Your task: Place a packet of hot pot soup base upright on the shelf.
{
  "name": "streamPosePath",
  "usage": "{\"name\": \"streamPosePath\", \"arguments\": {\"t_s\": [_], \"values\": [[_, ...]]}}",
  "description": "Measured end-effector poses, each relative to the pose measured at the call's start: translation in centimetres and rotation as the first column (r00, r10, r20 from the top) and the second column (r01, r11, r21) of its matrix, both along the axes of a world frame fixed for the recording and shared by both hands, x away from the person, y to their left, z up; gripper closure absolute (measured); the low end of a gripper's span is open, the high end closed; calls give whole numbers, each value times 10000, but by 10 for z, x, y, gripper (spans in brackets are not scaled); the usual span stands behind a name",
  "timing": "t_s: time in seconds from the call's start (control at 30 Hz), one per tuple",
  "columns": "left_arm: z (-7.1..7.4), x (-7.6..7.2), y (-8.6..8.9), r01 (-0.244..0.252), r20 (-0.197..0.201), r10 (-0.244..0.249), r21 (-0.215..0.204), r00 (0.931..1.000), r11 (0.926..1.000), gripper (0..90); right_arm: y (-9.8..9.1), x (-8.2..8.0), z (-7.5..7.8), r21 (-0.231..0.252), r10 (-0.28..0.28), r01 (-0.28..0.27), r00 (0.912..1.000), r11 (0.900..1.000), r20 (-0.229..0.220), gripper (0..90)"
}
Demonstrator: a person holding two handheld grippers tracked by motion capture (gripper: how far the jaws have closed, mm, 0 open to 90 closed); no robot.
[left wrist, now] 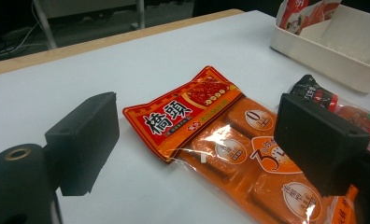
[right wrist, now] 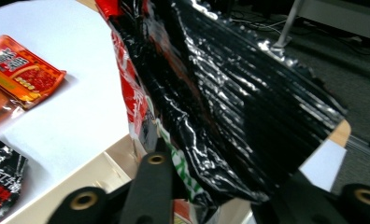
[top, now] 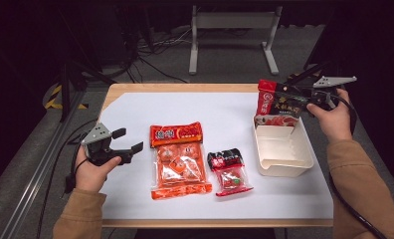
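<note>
We see a table (top: 135, 104) w/ a white sheet on top, viewed from above and a bit behind the person working at it. Two forearms in tan sleeves come in from the bottom edge.

At the far right, the right claw (top: 289, 92) pinches a red-and-black foil pouch (top: 277, 102) by its upper part. The pouch stands roughly upright, its lower end dipping into the far end of a cream plastic bin (top: 284, 164) that sits on the right side of the table. In the right gripper view the pouch's shiny black back (right wrist: 230, 93) sits right betw. the two black jaws, crinkled and catching light; the jaws press on it from both sides.

At the left, the left claw (top: 128, 141) rests low near the table's left edge, jaws spread w/ nothing betw. them. It points toward a big orange packet (top: 179, 162) w/ a red header strip, lying flat mid-table. In the left gripper view that packet (left wrist: 230, 149) lies just beyond the spread jaws, not touching.

Just right of the orange packet lies a small red-and-black packet (top: 229, 172), flat, betw. the orange one and the bin.
</note>
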State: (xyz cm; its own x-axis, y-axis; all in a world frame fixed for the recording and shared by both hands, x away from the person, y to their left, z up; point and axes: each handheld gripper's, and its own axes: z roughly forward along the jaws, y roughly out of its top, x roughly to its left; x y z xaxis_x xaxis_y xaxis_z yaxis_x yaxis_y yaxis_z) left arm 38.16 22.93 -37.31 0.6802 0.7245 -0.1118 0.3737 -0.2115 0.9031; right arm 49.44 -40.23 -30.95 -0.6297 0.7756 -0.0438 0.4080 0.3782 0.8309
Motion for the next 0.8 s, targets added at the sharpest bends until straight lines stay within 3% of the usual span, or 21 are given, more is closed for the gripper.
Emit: {"name": "streamPosePath", "arguments": {"t_s": [0.07, 0.17, 0.27, 0.43, 0.57, 0.7, 0.8], "values": [[-2, 1, -1, 29, -23, -30, -119, 10000, 9999, 146, 1, -1, 2, 76, 41, -42, 9999, 10000, 129, 673], [-4, 2, -2, 18, -72, -19, -98, 10000, 10000, 144, 2, -1, 7, 627, -93, 58, 9984, 9980, 554, 465], [-6, 3, -2, 64, -153, -65, -48, 9999, 10000, 144, 4, -3, 14, 539, -204, 158, 9960, 9984, 864, 370], [-7, 6, -3, -97, -339, 93, -113, 9994, 9999, 144, 11, -14, 32, 500, -246, 169, 9871, 9986, 1580, 334], [-8, 8, -5, -119, -556, 108, -196, 9984, 9997, 142, 22, -24, 46, -362, -66, 144, 9782, 9992, 2075, 333], [-9, 10, -5, -142, -642, 135, -113, 9978, 9998, 142, 32, -34, 62, 131, 142, -176, 9733, 9998, 2293, 325], [-10, 10, -5, -183, -657, 174, -123, 9977, 9998, 142, 40, -39, 69, 487, 256, -373, 9748, 9981, 2217, 318]]}}
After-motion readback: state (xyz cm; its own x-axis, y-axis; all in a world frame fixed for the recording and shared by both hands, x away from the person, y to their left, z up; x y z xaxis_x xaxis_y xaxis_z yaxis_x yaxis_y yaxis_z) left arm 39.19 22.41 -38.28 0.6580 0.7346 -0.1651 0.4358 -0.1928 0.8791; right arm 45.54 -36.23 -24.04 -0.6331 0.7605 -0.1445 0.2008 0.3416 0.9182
